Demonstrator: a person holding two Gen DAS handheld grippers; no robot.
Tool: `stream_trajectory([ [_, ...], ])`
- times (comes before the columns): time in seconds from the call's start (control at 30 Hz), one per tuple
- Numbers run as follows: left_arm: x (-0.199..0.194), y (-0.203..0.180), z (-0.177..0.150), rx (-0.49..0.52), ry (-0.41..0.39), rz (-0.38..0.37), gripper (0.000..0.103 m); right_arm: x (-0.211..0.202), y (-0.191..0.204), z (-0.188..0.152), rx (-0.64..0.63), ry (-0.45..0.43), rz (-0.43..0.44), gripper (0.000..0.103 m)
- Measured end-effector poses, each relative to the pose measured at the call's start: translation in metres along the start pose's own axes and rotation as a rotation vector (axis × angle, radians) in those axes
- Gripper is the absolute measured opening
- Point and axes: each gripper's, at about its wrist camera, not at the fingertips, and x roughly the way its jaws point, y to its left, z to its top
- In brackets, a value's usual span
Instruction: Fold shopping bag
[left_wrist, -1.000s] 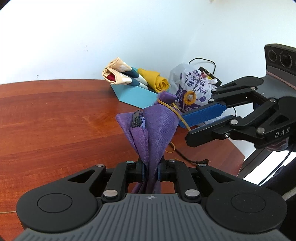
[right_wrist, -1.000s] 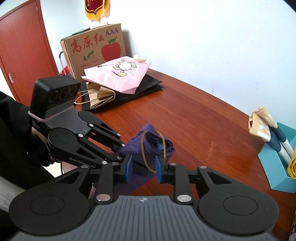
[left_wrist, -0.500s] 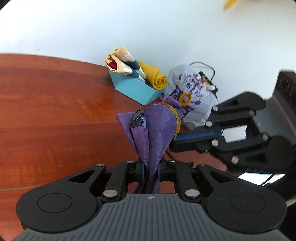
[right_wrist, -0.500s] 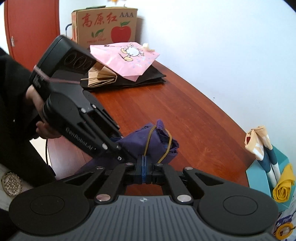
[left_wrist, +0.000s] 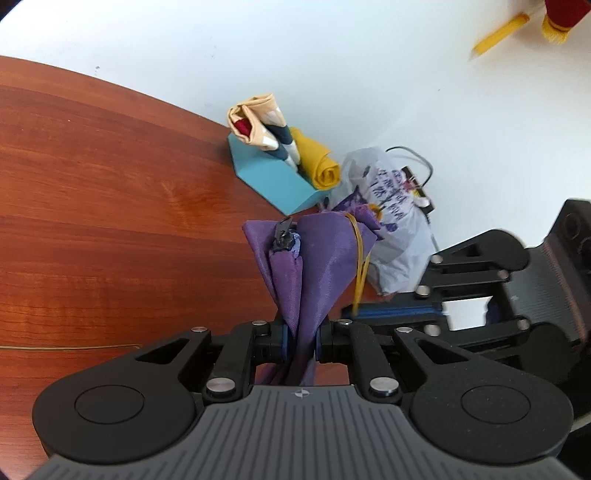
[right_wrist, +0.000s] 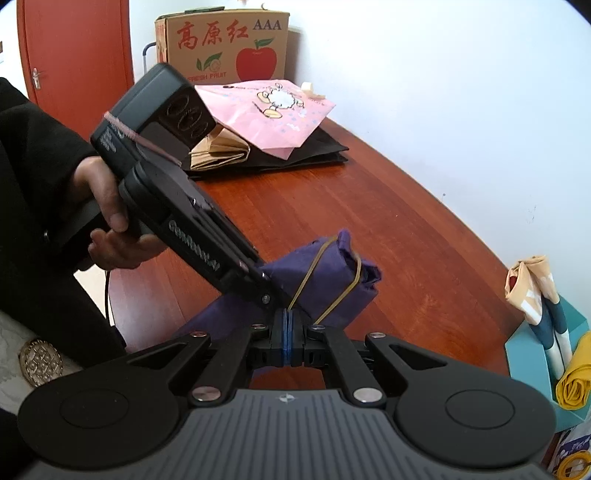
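Claws (left_wrist: 300, 341) (right_wrist: 287, 334) pinch bag (left_wrist: 314, 258) — band (right_wrist: 325, 273).

A plain room in a home or small office, from what I can see.

I'm at a reddish wooden table (right_wrist: 388, 206) against a white wall; behind it stand an apple carton (right_wrist: 225, 44) and a red door (right_wrist: 74, 55), with paper bags (right_wrist: 266, 110) piled on its far end.

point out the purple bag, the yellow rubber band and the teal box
purple bag (left_wrist: 321, 254): left wrist view, front fabric fold
yellow rubber band (right_wrist: 345, 290): right wrist view, strand across the bag's end
teal box (left_wrist: 273, 181): left wrist view, sloped front face
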Motion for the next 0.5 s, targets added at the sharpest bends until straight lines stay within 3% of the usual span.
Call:
stream_trajectory([
  [0.17, -0.003, -0.006, -0.002, 0.055, -0.005, -0.019, 0.013, -0.002, -0.003, 0.0, -0.03, 0.022, -0.031, 0.0],
  [0.4, 0.0, -0.024, -0.01, 0.234, 0.005, 0.035, 0.013, -0.008, -0.011, 0.001, -0.032, 0.056, -0.006, 0.003],
  [0.5, 0.0, -0.024, -0.011, 0.247, -0.001, 0.046, 0.013, -0.011, -0.017, 0.001, 0.025, 0.036, 0.012, 0.014],
])
